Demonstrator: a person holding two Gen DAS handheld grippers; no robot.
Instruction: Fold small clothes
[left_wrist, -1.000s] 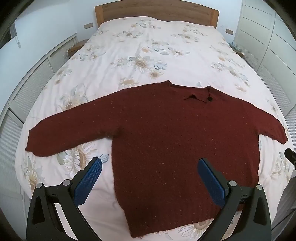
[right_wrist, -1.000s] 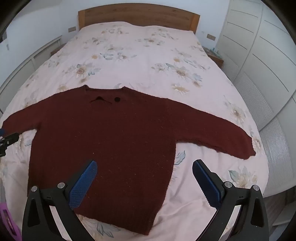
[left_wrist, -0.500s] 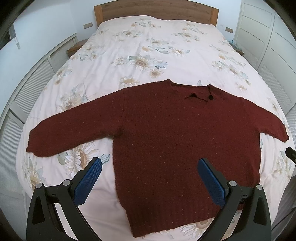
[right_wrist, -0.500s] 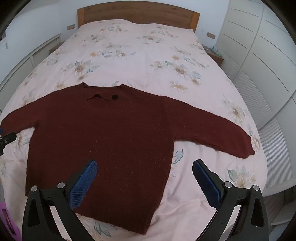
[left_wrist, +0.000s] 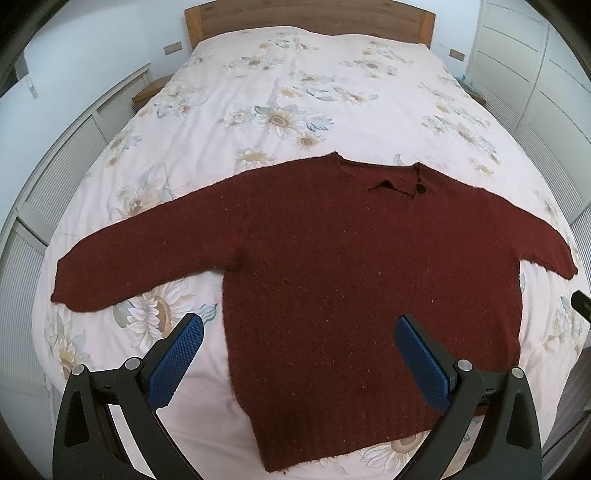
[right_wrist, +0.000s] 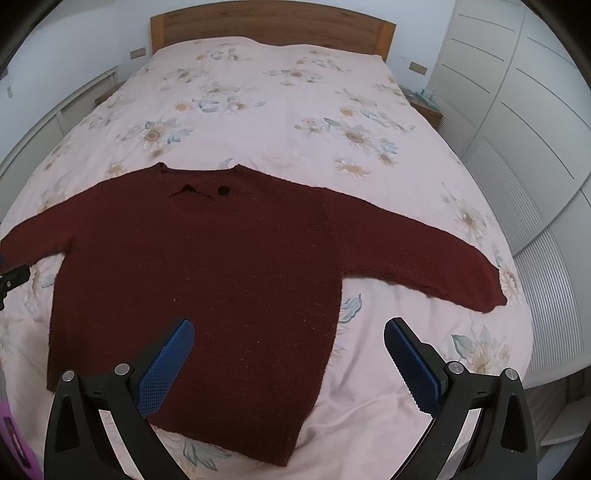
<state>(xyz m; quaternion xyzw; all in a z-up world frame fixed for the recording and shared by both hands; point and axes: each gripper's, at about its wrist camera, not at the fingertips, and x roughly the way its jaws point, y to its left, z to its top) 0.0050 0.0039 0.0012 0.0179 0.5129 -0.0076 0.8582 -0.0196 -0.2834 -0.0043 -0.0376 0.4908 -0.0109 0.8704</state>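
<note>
A dark red knitted sweater (left_wrist: 351, 266) lies flat on the bed with both sleeves spread out; it also shows in the right wrist view (right_wrist: 207, 266). A dark button (right_wrist: 223, 190) sits near its collar. My left gripper (left_wrist: 299, 325) is open and empty, held above the sweater's lower left side. My right gripper (right_wrist: 288, 328) is open and empty, held above the sweater's lower right side. The left sleeve end (left_wrist: 74, 291) and the right sleeve end (right_wrist: 484, 291) rest on the bedding.
The bed (left_wrist: 295, 74) has a pale floral cover and a wooden headboard (right_wrist: 273, 22). White wardrobe doors (right_wrist: 517, 110) stand to the right. Low white panels (left_wrist: 55, 177) run along the left. A bedside table (right_wrist: 424, 107) is at the far right.
Both grippers have drifted slightly, so the sweater sits a little lower in the views. The grippers stay open. The sweater has not moved.
</note>
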